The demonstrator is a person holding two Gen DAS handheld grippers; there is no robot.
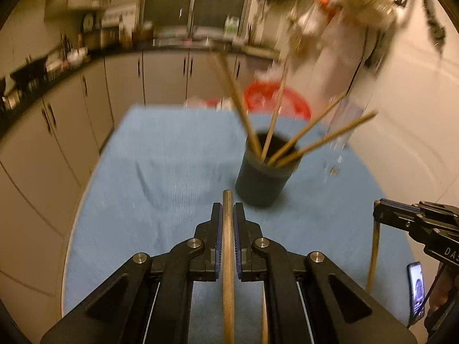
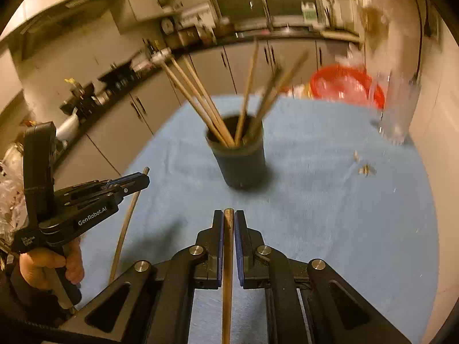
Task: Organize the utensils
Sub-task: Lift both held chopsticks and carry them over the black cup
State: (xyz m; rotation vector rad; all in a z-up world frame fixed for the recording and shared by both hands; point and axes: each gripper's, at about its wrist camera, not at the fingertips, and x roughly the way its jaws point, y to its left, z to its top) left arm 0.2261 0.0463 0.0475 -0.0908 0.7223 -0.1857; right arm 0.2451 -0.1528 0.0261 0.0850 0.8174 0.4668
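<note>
The left gripper [image 2: 145, 178], marked "GenRobot.AI", and the right gripper [image 2: 228, 223] each clamp a chopstick [image 2: 228, 258].

Left gripper [image 1: 228, 215] and right gripper [image 2: 228, 223] both point forward, side by side, jaws nearly closed, each pinching a thin stick. A bare hand [image 2: 48, 266] grips the left handle.

Left hand-held gripper [image 1: 228, 215]: matte black linkage arms, round silver pivot screws, blue-lined fingers [image 1: 217, 229], white "GenRobot.AI" lettering on its body. Right hand-held gripper [image 2: 228, 223]: identical build. Bare-skinned left hand [image 2: 48, 263], dark sleeve.
</note>
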